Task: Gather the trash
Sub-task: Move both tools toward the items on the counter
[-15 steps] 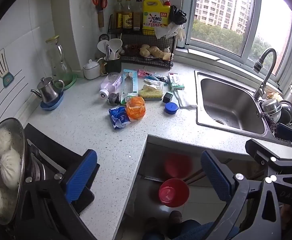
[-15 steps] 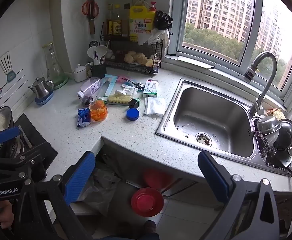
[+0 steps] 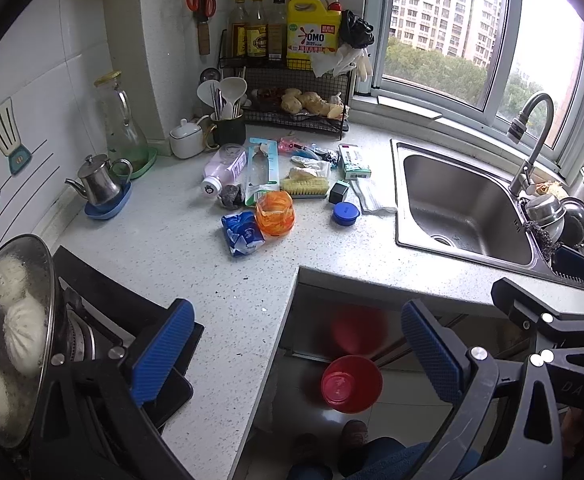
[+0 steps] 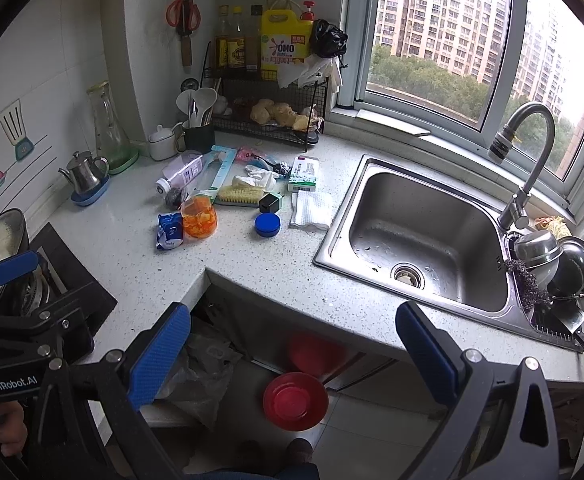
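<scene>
We find both the left gripper [image 3: 295, 354] and right gripper [image 4: 292, 354] spread wide and empty at frame bottom, evidently readied for the trash pile [image 3: 276, 188] at centre on the counter [image 3: 164, 248].

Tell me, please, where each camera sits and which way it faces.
Left wrist: on the left hand-held gripper, above the stove side, facing the counter; shoes below.
Right wrist: on the right hand-held gripper, nearer the sink; the left hand shows.
Both share the orange cup and red bucket.
</scene>
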`<state>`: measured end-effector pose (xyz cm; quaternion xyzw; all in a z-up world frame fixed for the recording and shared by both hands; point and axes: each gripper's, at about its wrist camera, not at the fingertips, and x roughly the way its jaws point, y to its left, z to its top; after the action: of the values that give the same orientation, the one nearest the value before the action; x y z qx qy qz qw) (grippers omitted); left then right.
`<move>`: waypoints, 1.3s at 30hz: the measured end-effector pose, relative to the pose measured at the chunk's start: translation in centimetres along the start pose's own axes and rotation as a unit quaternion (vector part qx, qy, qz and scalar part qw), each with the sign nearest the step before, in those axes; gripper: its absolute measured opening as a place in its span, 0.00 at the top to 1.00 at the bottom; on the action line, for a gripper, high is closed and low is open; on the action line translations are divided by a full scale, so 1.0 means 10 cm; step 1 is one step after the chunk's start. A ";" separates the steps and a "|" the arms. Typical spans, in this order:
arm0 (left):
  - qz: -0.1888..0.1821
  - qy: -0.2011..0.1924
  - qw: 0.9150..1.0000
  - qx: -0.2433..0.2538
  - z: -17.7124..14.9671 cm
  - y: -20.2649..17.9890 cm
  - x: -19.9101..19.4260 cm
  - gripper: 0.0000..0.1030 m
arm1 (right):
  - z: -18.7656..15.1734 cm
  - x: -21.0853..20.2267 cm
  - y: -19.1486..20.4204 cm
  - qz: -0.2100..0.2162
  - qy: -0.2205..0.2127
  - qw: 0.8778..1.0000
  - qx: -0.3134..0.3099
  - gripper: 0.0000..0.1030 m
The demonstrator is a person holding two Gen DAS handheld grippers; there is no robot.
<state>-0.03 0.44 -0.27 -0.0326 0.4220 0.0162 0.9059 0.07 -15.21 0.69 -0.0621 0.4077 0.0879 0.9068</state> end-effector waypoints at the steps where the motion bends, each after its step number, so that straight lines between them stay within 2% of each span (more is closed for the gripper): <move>1: 0.000 0.000 1.000 0.000 0.00 0.00 0.01 0.00 | 0.00 0.00 0.00 0.000 0.000 1.000 0.000 0.00; 18: 0.017 0.003 1.000 0.001 0.02 -0.05 0.06 0.00 | 0.03 0.10 -0.04 0.012 0.008 1.000 -0.006 0.00; 24: 0.013 0.012 1.000 -0.021 0.07 -0.13 0.20 0.00 | 0.09 0.23 -0.09 0.025 0.020 0.999 -0.016 0.00; 27: 0.018 -0.005 0.999 -0.029 0.11 -0.16 0.26 0.00 | 0.14 0.31 -0.15 0.036 0.028 0.999 -0.025 0.00; 30: 0.028 0.008 0.999 -0.038 0.18 -0.22 0.34 0.00 | 0.20 0.36 -0.22 0.048 0.031 0.998 -0.038 0.00; 31: 0.027 0.029 0.998 -0.042 0.19 -0.26 0.37 0.00 | 0.22 0.37 -0.25 0.050 0.029 0.997 -0.043 0.00; 33: 0.038 0.042 0.998 -0.041 0.23 -0.32 0.42 0.00 | 0.29 0.40 -0.30 0.050 0.024 0.997 -0.048 0.00; 35: 0.048 0.036 0.997 -0.041 0.29 -0.34 0.45 0.00 | 0.36 0.46 -0.36 0.062 0.029 0.996 -0.048 0.00; 37: 0.042 0.034 0.997 -0.054 0.35 -0.32 0.51 0.00 | 0.44 0.54 -0.41 0.076 0.031 0.995 -0.054 0.00; 39: 0.048 0.045 0.996 -0.063 0.40 -0.26 0.59 0.00 | 0.52 0.64 -0.42 0.085 0.038 0.993 -0.065 0.00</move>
<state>6.99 -1.85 -2.04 -0.0699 0.4619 0.0849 0.8801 8.84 -17.62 -0.50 -0.0895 0.4394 0.1890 0.8736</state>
